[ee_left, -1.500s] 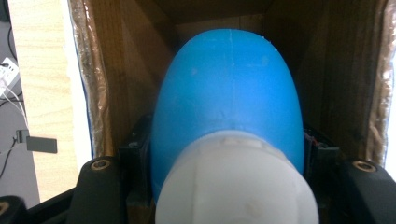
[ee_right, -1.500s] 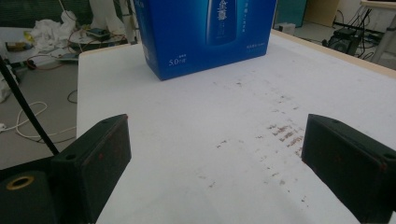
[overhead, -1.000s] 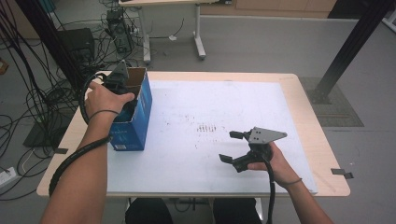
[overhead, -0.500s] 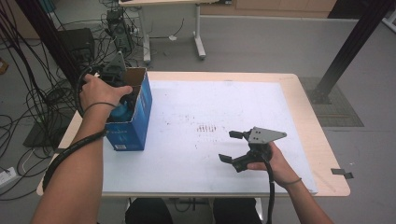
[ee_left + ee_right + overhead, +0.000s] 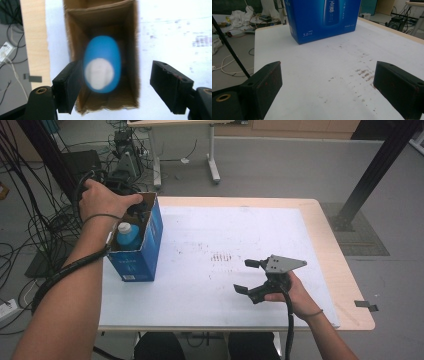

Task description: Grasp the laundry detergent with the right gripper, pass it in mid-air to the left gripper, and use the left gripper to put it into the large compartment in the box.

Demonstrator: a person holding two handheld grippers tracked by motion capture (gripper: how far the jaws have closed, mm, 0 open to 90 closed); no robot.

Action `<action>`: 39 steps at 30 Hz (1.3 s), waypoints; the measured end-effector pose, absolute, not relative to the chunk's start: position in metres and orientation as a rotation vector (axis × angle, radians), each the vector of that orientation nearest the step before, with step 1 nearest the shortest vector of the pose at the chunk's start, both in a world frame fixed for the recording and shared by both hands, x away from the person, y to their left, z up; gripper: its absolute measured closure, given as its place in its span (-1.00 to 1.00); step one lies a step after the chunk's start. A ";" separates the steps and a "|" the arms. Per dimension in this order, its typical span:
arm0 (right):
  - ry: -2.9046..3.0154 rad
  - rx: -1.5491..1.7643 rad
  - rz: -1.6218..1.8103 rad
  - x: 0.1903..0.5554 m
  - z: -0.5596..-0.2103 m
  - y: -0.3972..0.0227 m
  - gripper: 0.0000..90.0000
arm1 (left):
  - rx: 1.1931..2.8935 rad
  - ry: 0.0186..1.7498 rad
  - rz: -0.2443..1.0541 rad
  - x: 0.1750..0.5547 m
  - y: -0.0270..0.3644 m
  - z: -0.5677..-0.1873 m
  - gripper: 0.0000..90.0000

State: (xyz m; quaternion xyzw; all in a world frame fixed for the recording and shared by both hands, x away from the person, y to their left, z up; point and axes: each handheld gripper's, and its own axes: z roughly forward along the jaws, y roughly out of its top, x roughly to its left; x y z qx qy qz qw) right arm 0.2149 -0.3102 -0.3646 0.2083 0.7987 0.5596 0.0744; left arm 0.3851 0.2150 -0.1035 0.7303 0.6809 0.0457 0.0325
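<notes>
L gripper (image 5: 113,85): my jaws were just opening, above box, gripping nothing | bottle (image 5: 102,66): blue w/ white cap, upright inside blue box (image 5: 145,245) at table's left edge | R gripper (image 5: 329,90): jaws wide apart, empty, over white mat (image 5: 225,235)

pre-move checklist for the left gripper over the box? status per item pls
1. Blue bottle sits down in the blue box, white cap up: ok.
2. Left gripper jaws have just been opening, the bottle between them with a gap at one pad: ok.
3. Other pad free of the bottle: cannot tell, blurred.
4. Box upright on the table: ok.
5. Right gripper open, apart from the box: ok.
</notes>
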 end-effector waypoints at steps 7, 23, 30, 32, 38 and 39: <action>2.404 0.641 1.660 0.214 -0.360 -0.313 -0.81 | 2.267 2.017 0.091 0.383 0.204 -0.099 -0.63; 2.417 0.758 1.580 0.214 -0.351 -0.328 -0.82 | 2.397 1.735 -0.051 0.380 0.149 -0.105 -0.80; 2.416 0.805 1.525 0.211 -0.345 -0.338 -0.82 | 2.445 1.670 -0.078 0.376 0.124 -0.116 -0.86; 2.414 0.826 1.511 0.210 -0.344 -0.341 -0.82 | 2.463 1.649 -0.081 0.375 0.120 -0.119 -0.89; 2.415 0.883 1.465 0.209 -0.338 -0.350 -0.83 | 2.530 1.582 -0.104 0.370 0.102 -0.133 -0.90; 2.412 0.886 1.460 0.208 -0.337 -0.351 -0.83 | 2.529 1.573 -0.106 0.368 0.101 -0.137 -0.90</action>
